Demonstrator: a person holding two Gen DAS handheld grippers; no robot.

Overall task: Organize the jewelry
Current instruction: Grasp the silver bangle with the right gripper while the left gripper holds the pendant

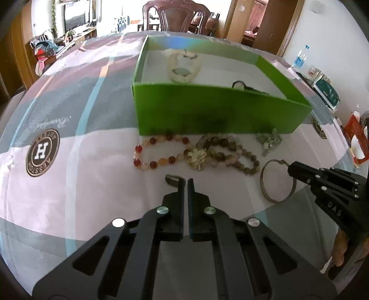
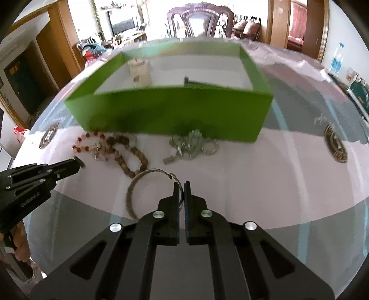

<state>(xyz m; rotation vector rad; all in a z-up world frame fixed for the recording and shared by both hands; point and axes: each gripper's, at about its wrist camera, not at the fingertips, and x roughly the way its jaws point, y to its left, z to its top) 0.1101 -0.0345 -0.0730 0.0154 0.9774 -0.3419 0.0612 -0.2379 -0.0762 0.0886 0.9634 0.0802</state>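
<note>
Both grippers are working low over the table. Left gripper point(image 1: 186, 182) is pinching a small dark ring-like piece point(image 1: 171, 178) between nearly closed fingers, just short of the bead bracelets. Right gripper point(image 2: 182, 184) is clamping the rim of a silver bangle point(image 2: 138, 189), which is lying flat with its clasp end pointing toward the green box point(image 2: 173, 110).

That box is sitting with its long side facing the grippers, open-topped, white inside, holding a pale bead bracelet point(image 1: 183, 67) and a watch point(image 1: 239, 85). Along its near wall a red-and-cream bracelet point(image 1: 159, 152), a brown one point(image 1: 230, 152) with a gold charm point(image 1: 197, 159), and a silvery piece point(image 2: 191, 145) are lying.

A pink-and-grey cloth point(image 1: 69, 184) with round logos is covering the table; a carved wooden chair point(image 2: 200, 20) is standing beyond.
</note>
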